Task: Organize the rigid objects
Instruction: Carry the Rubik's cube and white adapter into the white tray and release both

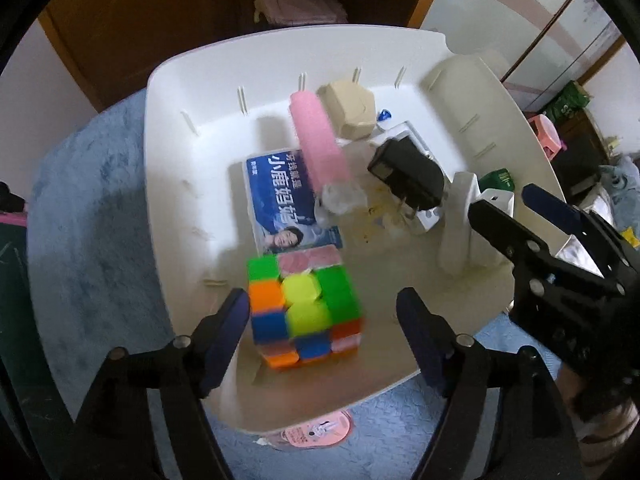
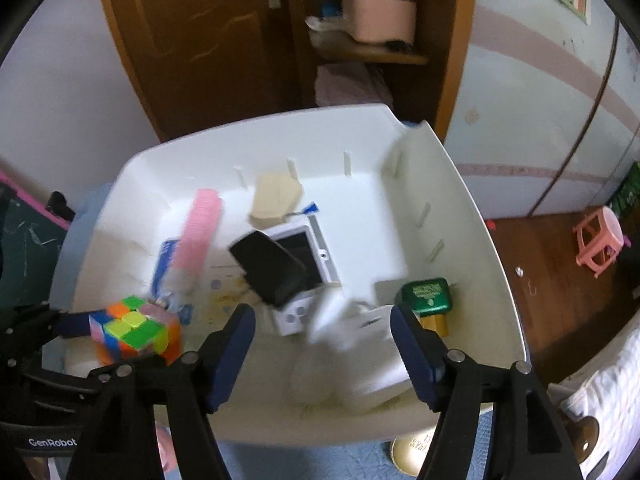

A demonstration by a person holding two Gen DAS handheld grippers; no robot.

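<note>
A multicoloured puzzle cube sits in the near left part of a white plastic bin. It also shows in the right wrist view. My left gripper is open, its fingers either side of the cube, the left finger close to it. My right gripper is open and empty above a blurred white object in the bin's near right. In the left wrist view the right gripper shows over the bin's right side.
The bin also holds a pink cylinder, a blue printed box, a beige box, a black adapter on a white device, and a green tin. Blue carpet surrounds it. A pink stool stands right.
</note>
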